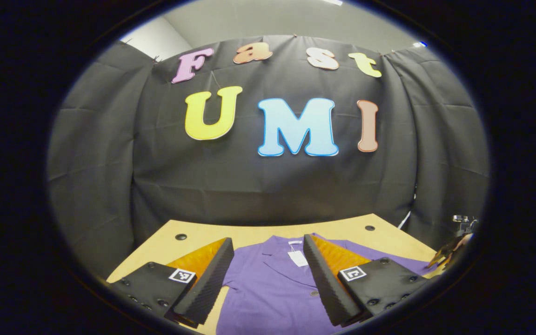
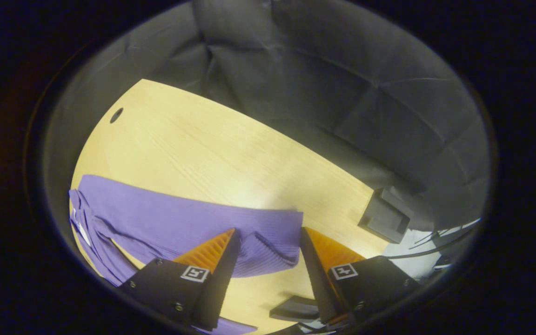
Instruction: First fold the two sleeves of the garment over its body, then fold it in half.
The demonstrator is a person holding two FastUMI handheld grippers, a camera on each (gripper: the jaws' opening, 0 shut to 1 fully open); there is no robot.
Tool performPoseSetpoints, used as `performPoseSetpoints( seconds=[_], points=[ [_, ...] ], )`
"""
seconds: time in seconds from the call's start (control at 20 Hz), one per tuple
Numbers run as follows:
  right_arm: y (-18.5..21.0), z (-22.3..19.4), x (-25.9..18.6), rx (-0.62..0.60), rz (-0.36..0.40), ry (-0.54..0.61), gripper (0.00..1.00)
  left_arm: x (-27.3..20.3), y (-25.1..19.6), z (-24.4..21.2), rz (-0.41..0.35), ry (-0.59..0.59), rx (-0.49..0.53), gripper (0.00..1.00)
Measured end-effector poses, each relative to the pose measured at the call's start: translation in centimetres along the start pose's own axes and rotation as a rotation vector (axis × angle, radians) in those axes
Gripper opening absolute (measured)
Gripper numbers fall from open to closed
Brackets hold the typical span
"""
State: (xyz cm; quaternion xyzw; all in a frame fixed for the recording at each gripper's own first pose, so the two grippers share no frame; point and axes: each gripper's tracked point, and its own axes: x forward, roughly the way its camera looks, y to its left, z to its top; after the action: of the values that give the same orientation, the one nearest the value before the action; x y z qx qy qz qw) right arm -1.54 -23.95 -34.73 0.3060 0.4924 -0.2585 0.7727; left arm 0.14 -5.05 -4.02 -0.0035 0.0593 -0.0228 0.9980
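A purple garment (image 1: 272, 284) lies flat on the wooden table (image 1: 258, 231), collar and white tag toward the back wall. My left gripper (image 1: 268, 251) hovers open above its chest, fingers apart with nothing between them. In the right gripper view one purple sleeve (image 2: 193, 218) stretches out across the table (image 2: 212, 149), its ribbed cuff (image 2: 272, 246) lying between the fingers of my right gripper (image 2: 268, 237). That gripper is open and stands just above the cuff without pressing on it. Off at the right edge of the left gripper view, the other gripper (image 1: 449, 251) shows small.
The black cloth wall (image 1: 268, 177) closes off the back of the table. A dark box-like bracket (image 2: 385, 215) sits at the table's far right edge, with cables beyond it. Round cable holes (image 1: 180, 237) mark the rear corners. Bare tabletop lies beyond the sleeve.
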Motion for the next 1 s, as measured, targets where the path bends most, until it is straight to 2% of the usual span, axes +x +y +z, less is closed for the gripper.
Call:
performPoseSetpoints(
  seconds=[0.1,0.15,0.2,0.3,0.4,0.55,0.6,0.65,0.85,0.95,1.0],
  points=[
    [-0.1,0.1,-0.1,-0.007,0.004,-0.005,0.80,0.0,0.4,0.3,0.006,-0.005,0.007,0.96],
    [0.3,0.2,-0.2,-0.002,0.006,-0.005,0.71,0.1,0.5,0.4,0.006,-0.008,0.011,0.96],
    [0.3,0.2,-0.2,-0.010,0.007,-0.004,0.68,0.1,0.6,0.4,0.007,-0.010,0.012,0.96],
    [0.2,0.3,0.0,-0.041,0.023,-0.014,0.68,0.0,0.6,0.4,0.004,-0.012,0.010,0.96],
    [0.5,0.2,-0.1,-0.019,0.024,-0.012,0.35,-0.1,0.5,0.4,-0.001,-0.014,0.007,0.96],
    [0.3,0.2,0.0,-0.067,0.032,-0.018,0.35,-0.4,0.4,0.7,-0.004,-0.023,0.012,0.96],
    [0.9,0.4,0.3,-0.059,0.061,-0.035,0.35,-0.5,0.4,0.8,-0.005,-0.025,0.014,0.96],
    [1.2,0.5,-0.3,-0.042,0.062,-0.030,0.11,-0.5,0.5,0.9,-0.004,-0.028,0.015,0.96],
    [1.0,1.0,-0.3,-0.022,0.097,-0.064,0.13,-1.0,0.6,1.1,-0.001,-0.035,0.013,0.96],
    [1.1,0.9,-0.3,-0.027,0.113,-0.066,0.05,-1.2,0.5,1.1,-0.002,-0.037,0.015,0.96],
    [1.0,0.8,-0.3,-0.025,0.114,-0.071,0.04,-1.4,0.5,1.2,-0.003,-0.040,0.017,0.96]
  ],
)
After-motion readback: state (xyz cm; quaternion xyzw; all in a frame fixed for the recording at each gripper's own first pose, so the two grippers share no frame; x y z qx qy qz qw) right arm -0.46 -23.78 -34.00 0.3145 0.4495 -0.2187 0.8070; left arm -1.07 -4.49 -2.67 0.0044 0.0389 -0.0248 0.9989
